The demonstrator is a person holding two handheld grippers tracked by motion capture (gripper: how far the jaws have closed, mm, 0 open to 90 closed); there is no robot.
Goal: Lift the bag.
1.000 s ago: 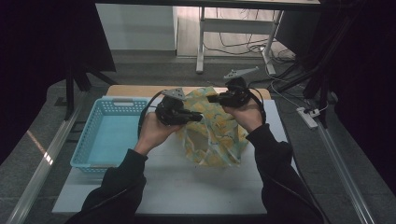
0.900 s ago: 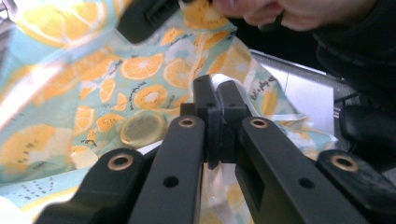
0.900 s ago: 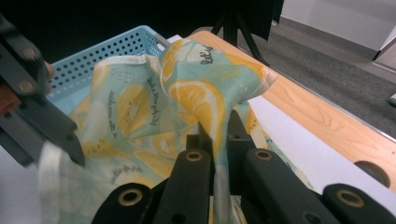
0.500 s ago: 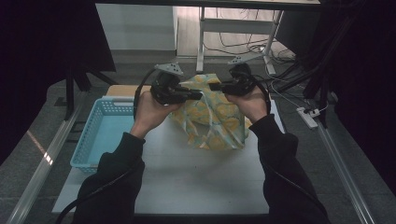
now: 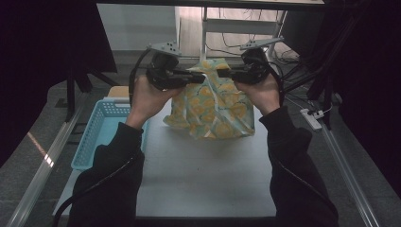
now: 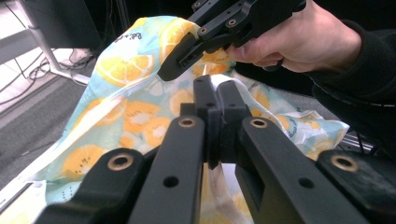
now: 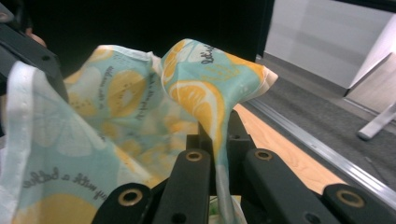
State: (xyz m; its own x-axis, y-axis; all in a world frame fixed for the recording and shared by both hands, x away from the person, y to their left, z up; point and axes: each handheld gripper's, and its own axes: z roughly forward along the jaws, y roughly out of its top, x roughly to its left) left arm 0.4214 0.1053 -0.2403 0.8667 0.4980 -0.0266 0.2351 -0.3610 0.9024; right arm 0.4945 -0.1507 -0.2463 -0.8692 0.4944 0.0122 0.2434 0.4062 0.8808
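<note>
Basket (image 5: 101, 137) at nine o'clock holds nothing; left gripper (image 5: 201, 79) and right gripper (image 5: 221, 73) each clamp the lemon-print cloth (image 5: 213, 106), whose lettering reads up close.

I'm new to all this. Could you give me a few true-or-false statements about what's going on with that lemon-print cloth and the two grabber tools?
1. Both grippers, left gripper and right gripper, are clamped on the lemon-print cloth. True.
2. The cloth lies flat on the table. False: it hangs from the grippers.
3. A blue basket sits at the table's left. True.
4. The cloth is inside the basket. False: it hangs beside it.
</note>
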